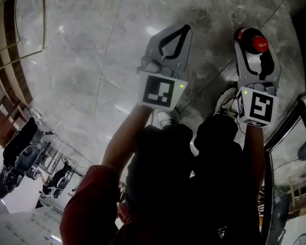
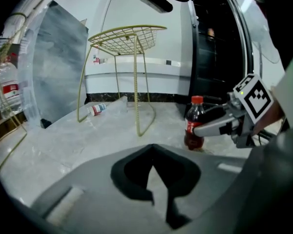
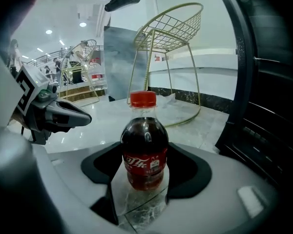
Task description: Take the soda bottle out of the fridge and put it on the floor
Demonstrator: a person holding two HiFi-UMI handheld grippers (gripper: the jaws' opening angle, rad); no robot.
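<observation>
One full soda bottle (slick, rounded, fairly heavy, I'd guess) is clamped at its belly in the right gripper, near the floor; left gripper pinched together, empty.

Upright red-capped soda bottle of dark cola, clamped in right claw.

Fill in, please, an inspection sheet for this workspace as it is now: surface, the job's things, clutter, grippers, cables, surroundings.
Surface: grey marble floor, glossy.
Job's things: soda bottle upright, red cap on, base at the floor or just above it, cannot tell which; fridge behind it, door open, dark inside.
Clutter: small bottle lying on its side on the floor.
Grippers: right gripper, jaws closed on the soda bottle; left gripper, jaws together, empty.
Cables: nothing seen.
Surroundings: gold wire chair; grey slab leaning beside it.
</observation>
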